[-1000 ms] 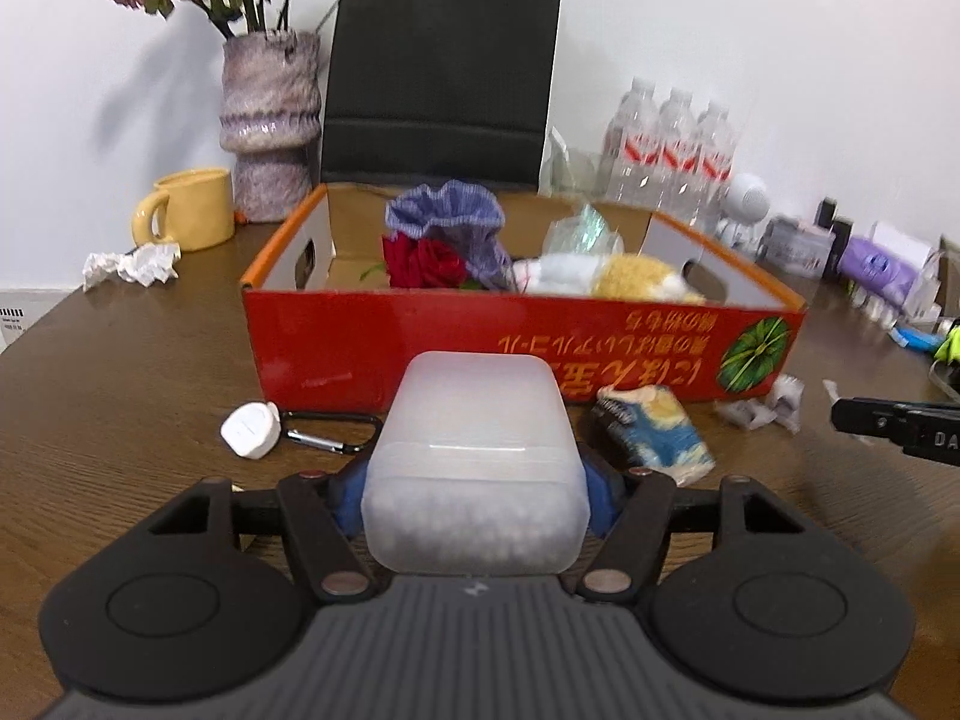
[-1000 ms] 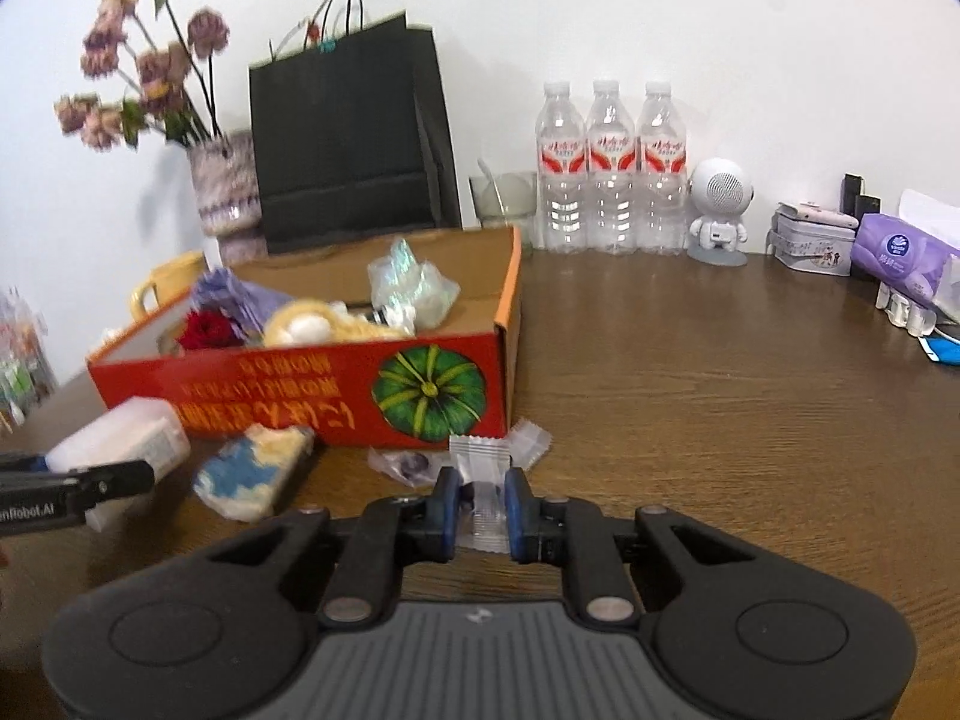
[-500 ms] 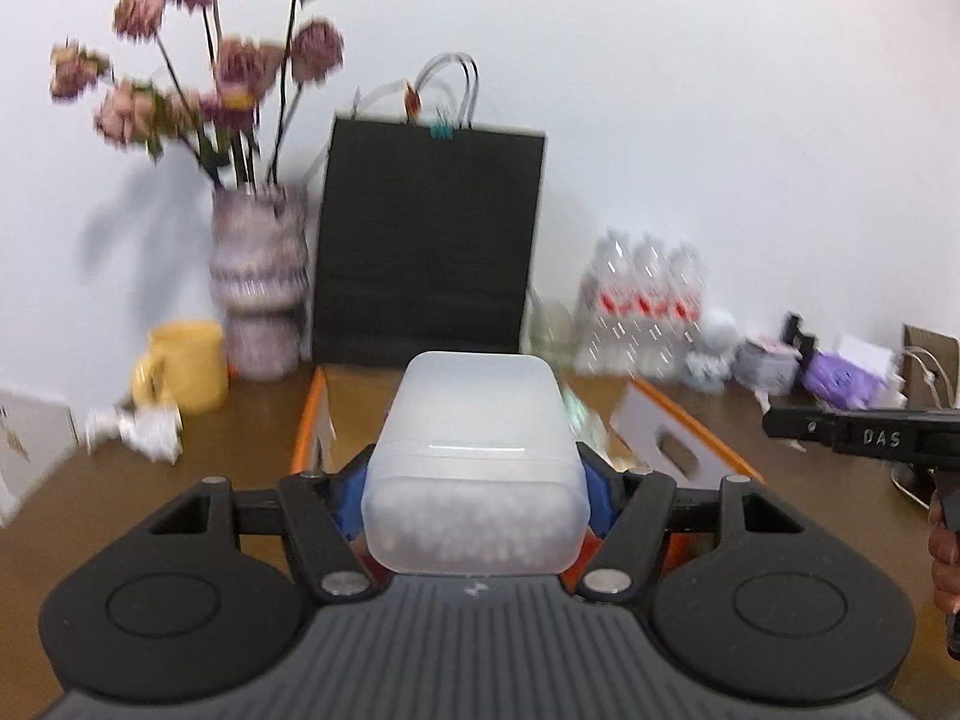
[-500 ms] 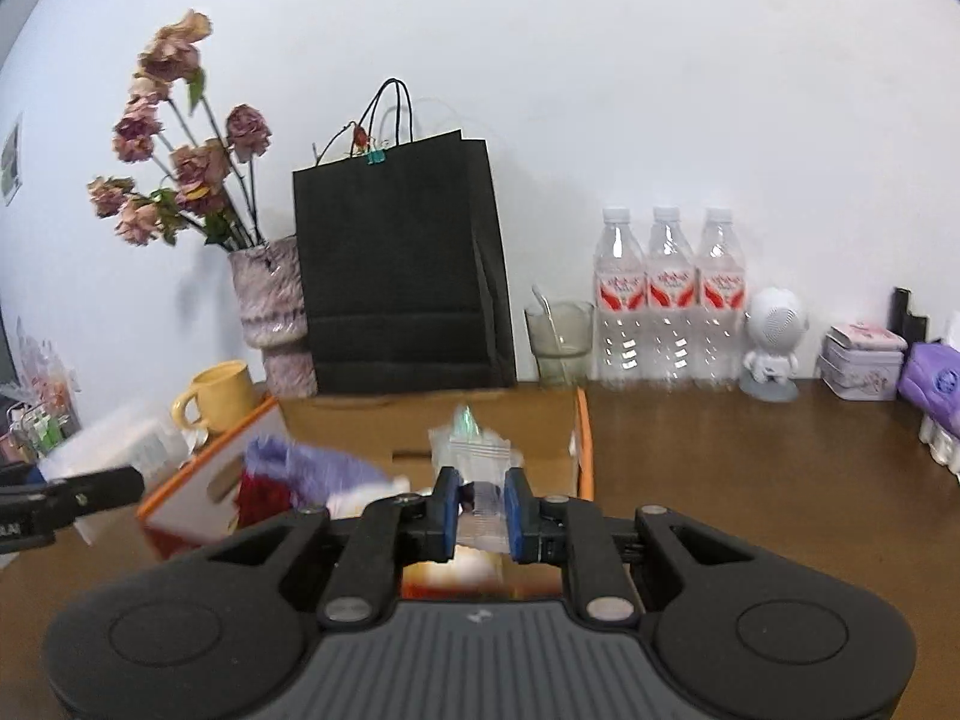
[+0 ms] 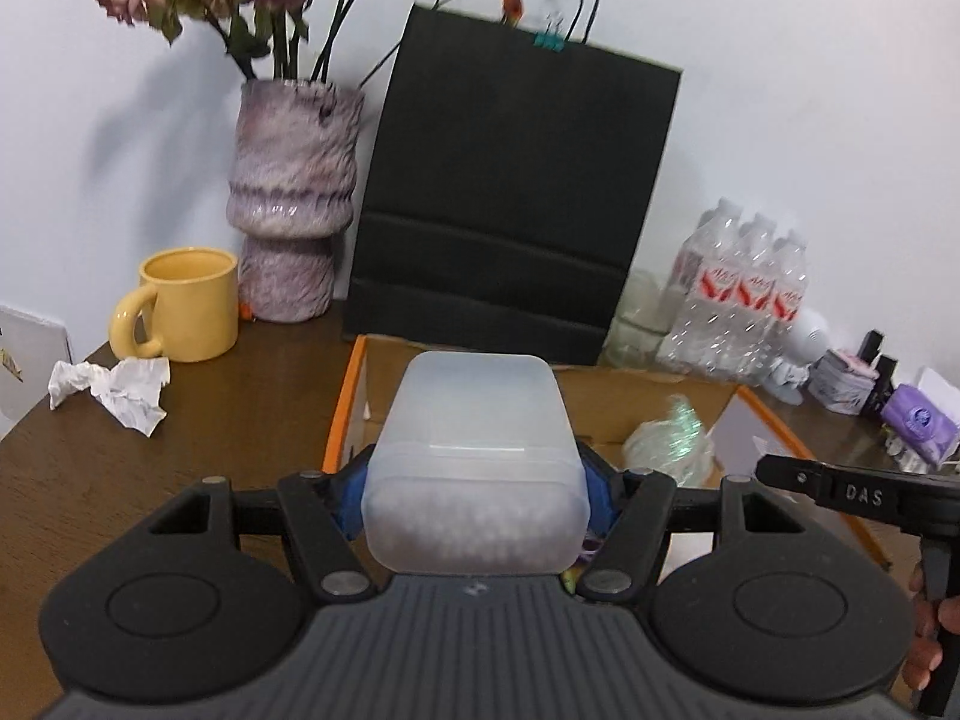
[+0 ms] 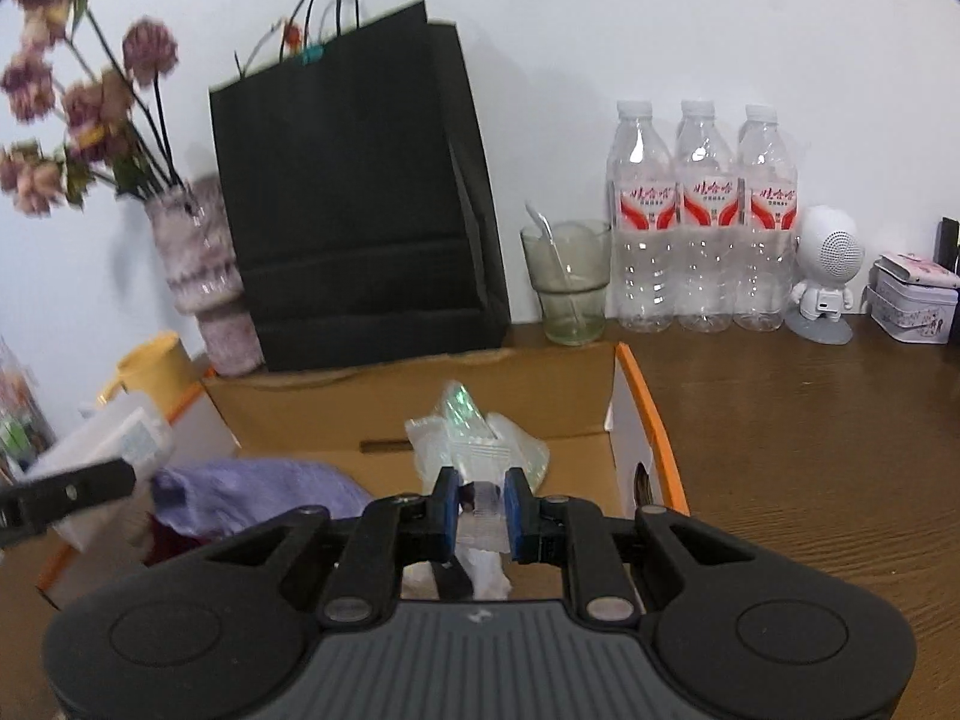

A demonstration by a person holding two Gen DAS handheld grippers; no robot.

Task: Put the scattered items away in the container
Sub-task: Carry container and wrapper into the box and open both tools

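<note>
Both grippers hang over the cardboard box [image 6: 636, 396]: left gripper [image 5: 474, 480] clamped on a frosted tub [image 5: 474, 456], right gripper [image 6: 480, 516] pinching a clear wrapper [image 6: 480, 510].

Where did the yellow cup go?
In the left wrist view the yellow cup stands at the left, on the brown table, beside the purple vase and just behind a crumpled paper.

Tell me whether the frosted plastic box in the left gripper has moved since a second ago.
Yes. The frosted plastic box, then in front of the cardboard box's red wall, is now above the cardboard box.
</note>
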